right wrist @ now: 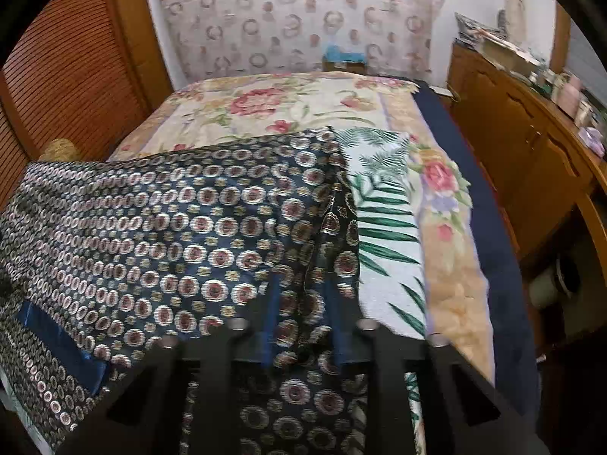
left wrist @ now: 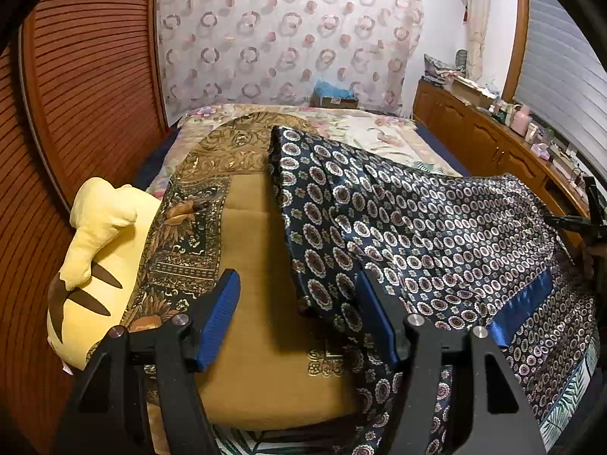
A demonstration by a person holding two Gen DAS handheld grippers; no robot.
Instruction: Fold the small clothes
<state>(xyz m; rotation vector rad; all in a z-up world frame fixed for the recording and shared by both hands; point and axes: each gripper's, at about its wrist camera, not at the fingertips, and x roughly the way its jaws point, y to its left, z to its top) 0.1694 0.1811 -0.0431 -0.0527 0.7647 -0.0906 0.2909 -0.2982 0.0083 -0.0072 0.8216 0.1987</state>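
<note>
In the left wrist view the patterned cloth (left wrist: 398, 220) lies on the bed (left wrist: 379, 129), centre to right of the frame. The plush toy (left wrist: 95, 258) lies at lower left, the cabinet (left wrist: 474, 140) stands at upper right.

Landmark: floral bedspread (right wrist: 288, 102) lying across the bed.
Plush: yellow plush toy (left wrist: 95, 265) sitting at its left edge.
Cabinets: wooden cabinets (right wrist: 531, 151) standing along its right side.
Curtain: patterned curtain (left wrist: 288, 30) hanging beyond its far end.

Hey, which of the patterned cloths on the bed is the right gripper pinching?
The dark blue medallion-print cloth. The right gripper is shut on its edge. The gold and black scarf lies off to the left, and the palm-leaf cloth lies untouched beside the gripper.
</note>
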